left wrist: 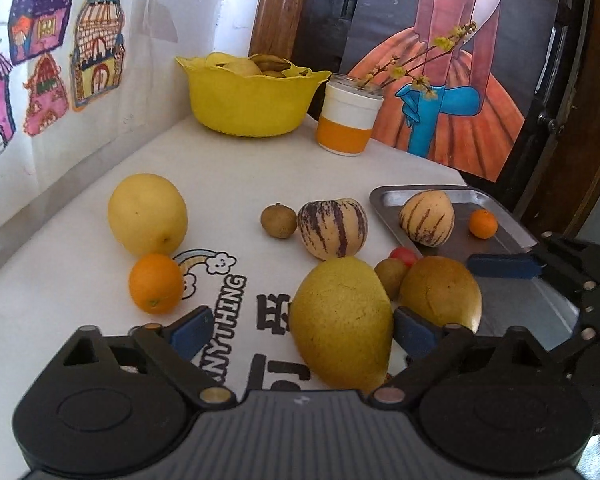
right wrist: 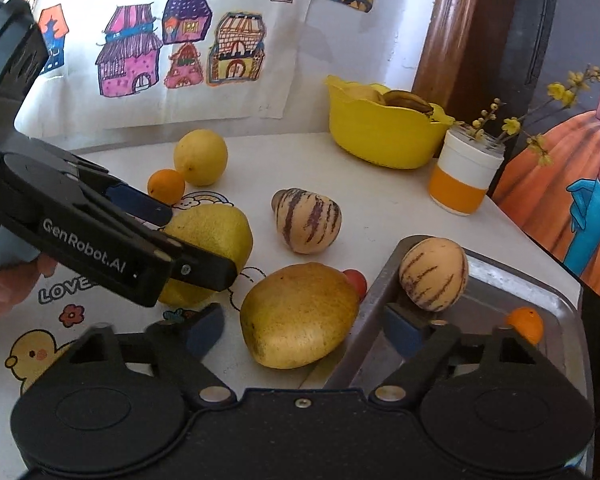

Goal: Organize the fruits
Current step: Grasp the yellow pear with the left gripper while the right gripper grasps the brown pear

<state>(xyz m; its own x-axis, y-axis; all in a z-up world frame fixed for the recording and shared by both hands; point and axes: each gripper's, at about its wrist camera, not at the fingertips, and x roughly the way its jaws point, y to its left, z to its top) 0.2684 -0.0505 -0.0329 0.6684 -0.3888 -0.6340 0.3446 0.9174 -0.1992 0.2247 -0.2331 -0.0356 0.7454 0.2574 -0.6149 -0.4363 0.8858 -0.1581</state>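
Our left gripper has its fingers open around the big yellow mango, which lies on the counter just beside the metal tray. Our right gripper is open too, holding nothing. The mango is round and smooth, so it could slip out and bump the brown mango next to it.

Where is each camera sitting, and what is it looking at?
Left wrist: on the left tool, looking forward at the yellow-green mango between its open fingers; the right tool shows at the right.
Right wrist: on the right tool, facing the golden mango and metal tray; the left tool and a hand show.
Shared: both mangoes, the yellow bowl.
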